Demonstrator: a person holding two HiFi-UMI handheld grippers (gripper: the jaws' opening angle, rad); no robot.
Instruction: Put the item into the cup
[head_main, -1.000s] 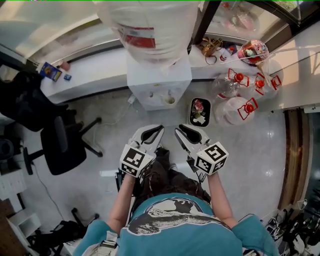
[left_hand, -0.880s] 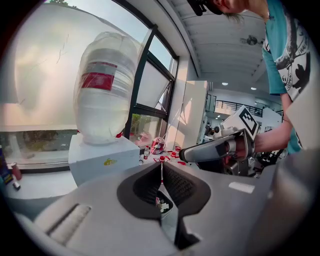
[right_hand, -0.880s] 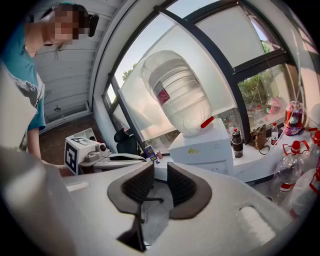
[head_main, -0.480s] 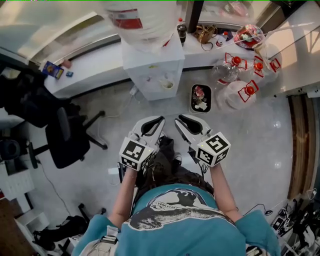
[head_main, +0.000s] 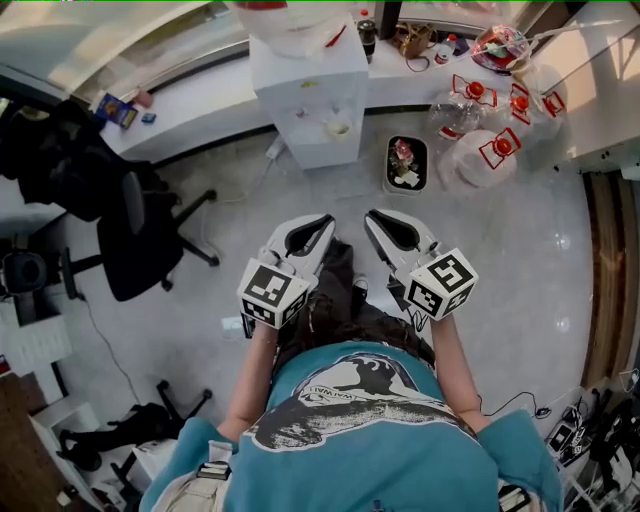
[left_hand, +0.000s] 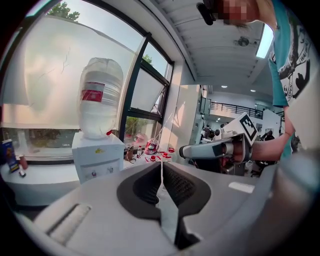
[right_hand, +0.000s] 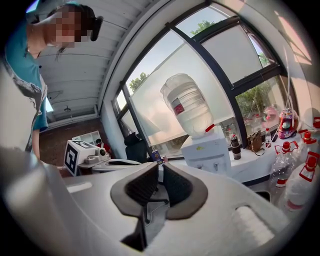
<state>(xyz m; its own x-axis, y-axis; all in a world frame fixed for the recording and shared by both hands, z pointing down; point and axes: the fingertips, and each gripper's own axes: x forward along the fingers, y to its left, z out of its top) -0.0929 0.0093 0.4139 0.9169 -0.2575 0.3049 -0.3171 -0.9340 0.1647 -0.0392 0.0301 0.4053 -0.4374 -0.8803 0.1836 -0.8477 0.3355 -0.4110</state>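
Left gripper (head_main: 318, 225) and right gripper (head_main: 379, 220): jaws together, empty. Head view alone shows small pale cup (head_main: 338, 128) in water dispenser (head_main: 305, 70) niche, 12 o'clock.

Nothing here reads clearly. The red label (left_hand: 92, 95) on the clear water jug (left_hand: 101, 117), upper left of the left gripper view, is blurred. The lettering (head_main: 352, 393) on the teal T-shirt (head_main: 350, 450), bottom of the head view, is too small.

The pale floor (head_main: 520, 260) bears a water dispenser (head_main: 315, 90), office chair (head_main: 140, 235) and jugs (head_main: 485, 155).
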